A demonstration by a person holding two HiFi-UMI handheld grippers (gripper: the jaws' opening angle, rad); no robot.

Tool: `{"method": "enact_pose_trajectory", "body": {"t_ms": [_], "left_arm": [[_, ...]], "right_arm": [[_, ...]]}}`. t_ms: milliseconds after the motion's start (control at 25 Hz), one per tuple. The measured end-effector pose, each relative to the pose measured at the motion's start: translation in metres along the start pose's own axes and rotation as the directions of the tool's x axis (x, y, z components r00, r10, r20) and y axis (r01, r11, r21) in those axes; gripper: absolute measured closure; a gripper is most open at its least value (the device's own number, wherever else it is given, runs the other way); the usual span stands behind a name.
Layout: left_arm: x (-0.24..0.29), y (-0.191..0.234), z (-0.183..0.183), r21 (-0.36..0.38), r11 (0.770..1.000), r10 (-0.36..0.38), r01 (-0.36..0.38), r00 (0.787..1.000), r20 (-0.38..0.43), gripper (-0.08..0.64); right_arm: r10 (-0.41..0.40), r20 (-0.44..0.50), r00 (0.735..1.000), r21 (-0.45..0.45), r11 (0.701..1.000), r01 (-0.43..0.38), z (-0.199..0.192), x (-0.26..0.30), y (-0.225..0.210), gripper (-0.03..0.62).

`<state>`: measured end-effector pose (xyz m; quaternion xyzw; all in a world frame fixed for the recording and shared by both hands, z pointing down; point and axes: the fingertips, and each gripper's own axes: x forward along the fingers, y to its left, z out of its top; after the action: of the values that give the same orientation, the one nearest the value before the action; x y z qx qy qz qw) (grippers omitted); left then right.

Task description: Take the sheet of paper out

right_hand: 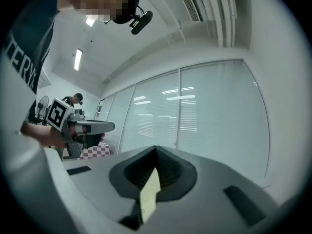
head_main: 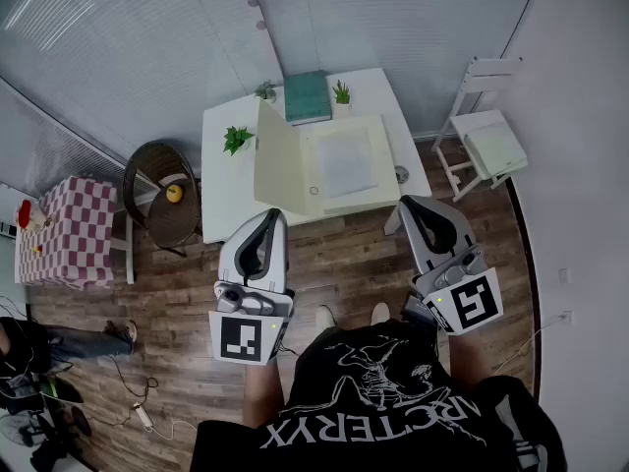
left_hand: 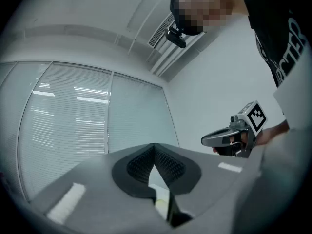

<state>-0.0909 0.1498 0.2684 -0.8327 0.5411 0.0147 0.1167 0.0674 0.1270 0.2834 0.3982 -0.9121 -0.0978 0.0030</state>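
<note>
Jaws on my left gripper (head_main: 272, 216) are pressed together with nothing between them. Those on my right gripper (head_main: 409, 205) meet at the tips the same way, also empty. I hold both near the body over the wooden floor (head_main: 339, 256), short of the white worktop (head_main: 221, 180). On it a cream folder (head_main: 378, 203) lies open, its cover (head_main: 277, 155) standing up along the left side. The sheet of paper (head_main: 344, 163) lies flat inside the open half, apart from both grippers. Behind the folder a teal item (head_main: 308, 96), box or book I cannot tell, sits between two small potted plants (head_main: 341, 92).
</note>
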Motion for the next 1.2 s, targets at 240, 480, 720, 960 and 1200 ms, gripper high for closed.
{"method": "enact_pose_trajectory", "body": {"t_ms": [240, 480, 720, 960, 1200], "left_arm": [[0.006, -0.007, -0.006, 0.001, 1.000, -0.006, 0.006, 1.000, -0.019, 0.549], [0.014, -0.014, -0.006, 0.019, 1.000, 0.005, -0.005, 1.000, -0.025, 0.549], [0.026, -0.031, -0.009, 0.046, 0.999, 0.021, -0.019, 0.998, -0.057, 0.549], [0.035, -0.049, 0.000, 0.063, 0.996, 0.058, -0.056, 0.998, -0.027, 0.548], [0.060, -0.034, -0.010, 0.080, 0.995, 0.058, -0.055, 0.998, -0.031, 0.548]], "right_arm": [[0.000, -0.004, 1.000, 0.004, 1.000, 0.000, -0.005, -0.002, -0.007, 0.583], [0.006, 0.014, 1.000, 0.004, 1.000, -0.006, -0.005, -0.008, -0.015, 0.581], [0.030, 0.013, 0.999, -0.017, 0.999, -0.030, -0.005, -0.015, -0.029, 0.581], [0.052, 0.028, 0.998, -0.009, 0.999, -0.052, -0.009, -0.028, -0.049, 0.581], [0.075, 0.028, 0.997, -0.006, 0.997, -0.075, -0.019, 0.001, -0.060, 0.581]]}}
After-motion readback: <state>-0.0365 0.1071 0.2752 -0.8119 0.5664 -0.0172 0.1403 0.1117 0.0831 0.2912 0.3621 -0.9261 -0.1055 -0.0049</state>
